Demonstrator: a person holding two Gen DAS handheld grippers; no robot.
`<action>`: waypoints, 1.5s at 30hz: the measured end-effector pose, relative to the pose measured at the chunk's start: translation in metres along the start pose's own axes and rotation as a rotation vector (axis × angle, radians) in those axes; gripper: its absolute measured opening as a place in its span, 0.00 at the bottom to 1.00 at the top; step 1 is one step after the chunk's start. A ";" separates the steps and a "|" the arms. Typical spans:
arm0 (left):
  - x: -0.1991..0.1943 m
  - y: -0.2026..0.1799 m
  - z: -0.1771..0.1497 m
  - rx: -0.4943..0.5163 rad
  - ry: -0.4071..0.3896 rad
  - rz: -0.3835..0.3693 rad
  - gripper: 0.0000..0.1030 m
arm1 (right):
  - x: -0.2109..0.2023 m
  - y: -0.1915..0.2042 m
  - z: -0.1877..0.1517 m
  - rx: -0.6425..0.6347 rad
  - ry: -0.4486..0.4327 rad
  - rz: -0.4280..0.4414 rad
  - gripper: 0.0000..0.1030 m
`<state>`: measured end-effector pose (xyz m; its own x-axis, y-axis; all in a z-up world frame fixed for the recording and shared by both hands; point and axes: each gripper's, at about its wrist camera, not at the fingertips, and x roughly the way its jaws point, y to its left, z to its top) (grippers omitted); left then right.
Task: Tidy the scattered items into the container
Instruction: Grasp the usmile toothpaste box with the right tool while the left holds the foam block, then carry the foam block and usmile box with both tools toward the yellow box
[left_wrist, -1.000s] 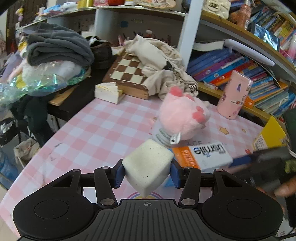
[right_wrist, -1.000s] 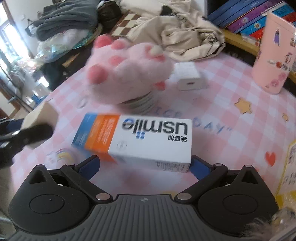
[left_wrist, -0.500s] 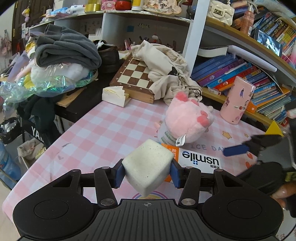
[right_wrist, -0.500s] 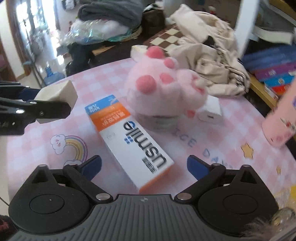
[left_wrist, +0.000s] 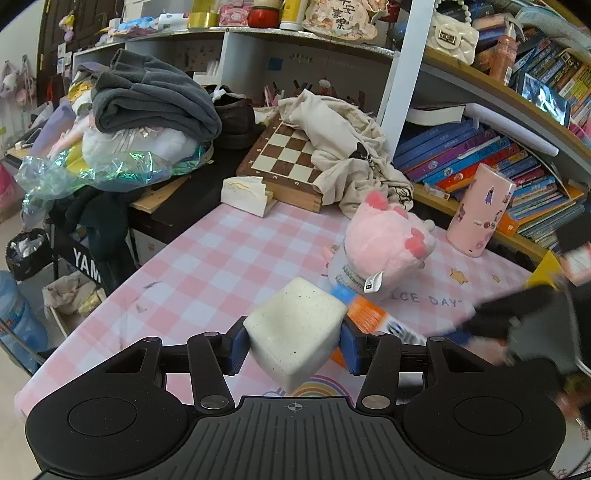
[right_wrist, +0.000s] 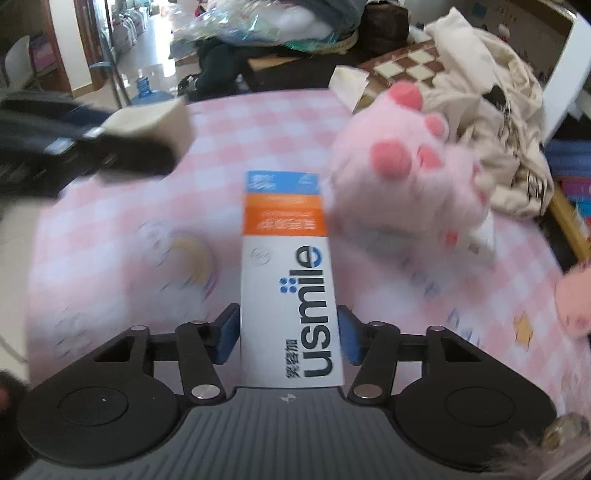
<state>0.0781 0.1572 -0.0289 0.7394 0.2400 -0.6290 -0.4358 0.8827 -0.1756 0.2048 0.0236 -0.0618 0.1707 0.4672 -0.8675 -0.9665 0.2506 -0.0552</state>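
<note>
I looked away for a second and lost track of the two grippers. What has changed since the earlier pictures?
The right gripper has swung round to line up with the usmile box, and its jaws have just been closing on the box's long sides; the pads now sit against it. The box still lies on the pink checked tablecloth. The left gripper holds the same white cube as before, and the pink plush has stayed put.

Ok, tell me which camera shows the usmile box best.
The right wrist view: the usmile box fills the centre, label readable, between the right gripper pads, which have just been closing. The left wrist view shows only its orange end behind the white cube.
</note>
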 end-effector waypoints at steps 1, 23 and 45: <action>-0.001 0.000 -0.001 0.000 -0.001 -0.004 0.47 | -0.004 0.003 -0.006 0.021 0.013 0.002 0.50; -0.011 -0.009 -0.009 0.024 0.022 -0.049 0.46 | 0.004 0.027 -0.006 0.134 0.002 -0.026 0.48; -0.046 -0.027 -0.016 0.127 -0.010 -0.222 0.44 | -0.066 0.060 -0.052 0.420 -0.096 -0.150 0.48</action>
<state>0.0478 0.1157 -0.0074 0.8148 0.0381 -0.5785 -0.1949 0.9578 -0.2114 0.1257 -0.0358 -0.0335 0.3393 0.4712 -0.8142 -0.7713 0.6348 0.0460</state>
